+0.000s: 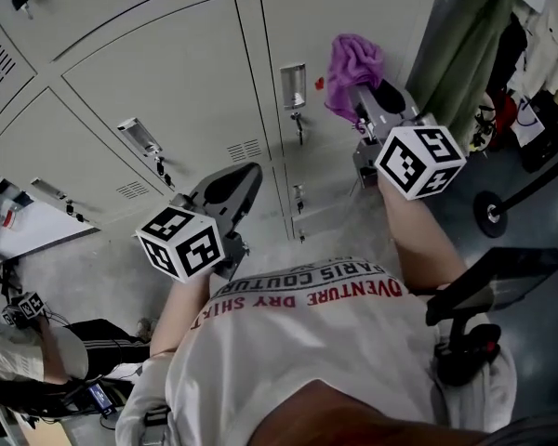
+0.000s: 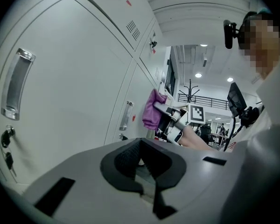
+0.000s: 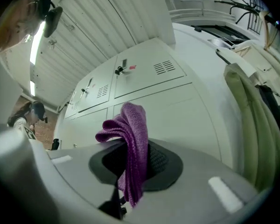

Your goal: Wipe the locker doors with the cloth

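Note:
A purple cloth (image 1: 353, 71) is pinched in my right gripper (image 1: 367, 96), which is shut on it and held up near a grey locker door (image 1: 353, 26). In the right gripper view the cloth (image 3: 130, 143) sticks up between the jaws and droops over them, close to the door (image 3: 177, 115). My left gripper (image 1: 231, 186) hangs lower, before the lower locker doors (image 1: 181, 91), shut with nothing in it. In the left gripper view its dark pads (image 2: 140, 160) meet, and the cloth (image 2: 153, 111) and right gripper (image 2: 177, 120) show beyond.
The lockers carry metal handles (image 1: 293, 86) and keys in locks (image 1: 300, 126). Green coats (image 1: 470, 35) hang to the right of the lockers. A black stand base (image 1: 491, 212) sits on the floor at right. A seated person (image 1: 28, 360) is at lower left.

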